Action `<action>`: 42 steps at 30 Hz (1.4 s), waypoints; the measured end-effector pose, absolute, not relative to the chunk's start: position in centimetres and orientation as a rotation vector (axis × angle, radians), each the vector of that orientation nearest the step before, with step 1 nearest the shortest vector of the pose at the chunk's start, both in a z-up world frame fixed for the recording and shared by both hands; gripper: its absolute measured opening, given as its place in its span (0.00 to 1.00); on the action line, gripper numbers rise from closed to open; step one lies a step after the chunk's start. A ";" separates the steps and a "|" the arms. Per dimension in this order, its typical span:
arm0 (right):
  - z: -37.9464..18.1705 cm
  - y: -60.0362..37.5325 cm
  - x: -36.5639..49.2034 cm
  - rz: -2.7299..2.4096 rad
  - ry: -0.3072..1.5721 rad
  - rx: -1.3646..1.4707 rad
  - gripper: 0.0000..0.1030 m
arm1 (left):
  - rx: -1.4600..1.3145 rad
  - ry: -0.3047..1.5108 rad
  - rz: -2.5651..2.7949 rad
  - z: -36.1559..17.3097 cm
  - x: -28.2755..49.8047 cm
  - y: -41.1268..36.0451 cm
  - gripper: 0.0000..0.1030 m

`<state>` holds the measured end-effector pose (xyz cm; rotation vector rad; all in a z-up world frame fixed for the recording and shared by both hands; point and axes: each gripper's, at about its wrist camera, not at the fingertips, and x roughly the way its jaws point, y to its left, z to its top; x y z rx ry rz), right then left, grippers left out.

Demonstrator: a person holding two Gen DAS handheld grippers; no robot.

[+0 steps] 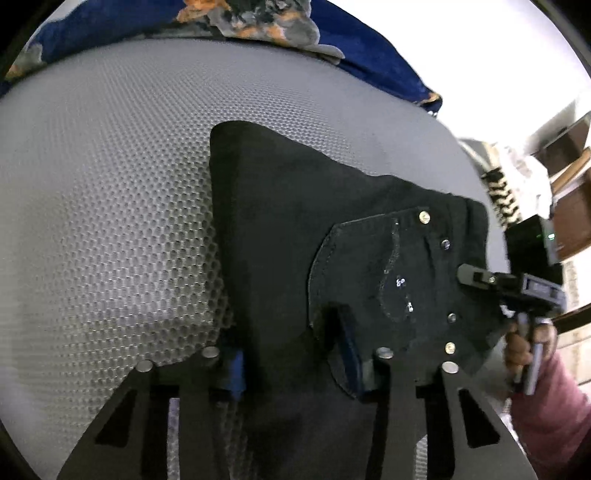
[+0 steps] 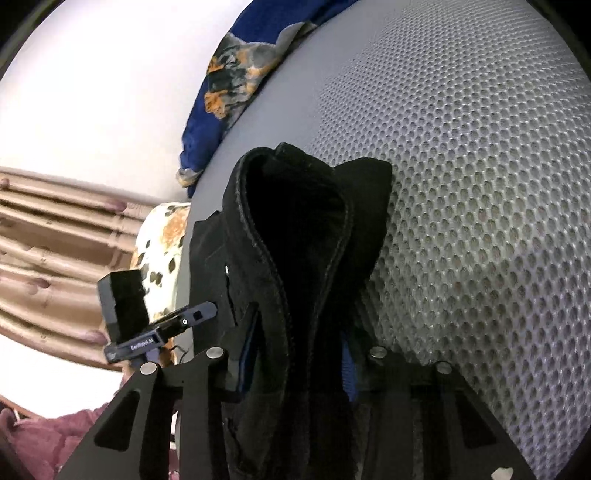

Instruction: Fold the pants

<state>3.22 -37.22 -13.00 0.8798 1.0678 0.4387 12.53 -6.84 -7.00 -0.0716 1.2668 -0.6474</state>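
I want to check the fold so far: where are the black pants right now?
The black pants lie on the grey mesh mattress, bunched between both grippers' fingers; the left wrist view shows them right of centre, below the blue floral cloth.

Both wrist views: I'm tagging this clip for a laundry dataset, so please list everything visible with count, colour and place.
Black denim pants: one, black, bunched on the mattress, gripped at both ends.
Grey honeycomb-mesh mattress: one, grey, beneath the pants.
Blue floral blanket: one, blue with orange and grey, along the mattress's far edge.
Pinkish-brown pleated curtain: one, left in the right wrist view.
Left gripper: one, black with blue pads, closed on pants fabric.
Right gripper: one, black, closed on the pants.
Pink sleeve: one, behind the right gripper.
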 end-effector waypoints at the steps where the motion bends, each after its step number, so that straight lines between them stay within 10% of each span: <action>1: -12.8 -37.1 3.0 0.417 1.068 0.873 0.33 | -0.056 1.262 -0.635 -7.0 12.4 -7.1 0.39; 42: -7.1 -28.2 7.5 0.299 1.096 0.724 0.23 | 0.098 1.076 -0.442 -1.9 11.0 -3.1 0.17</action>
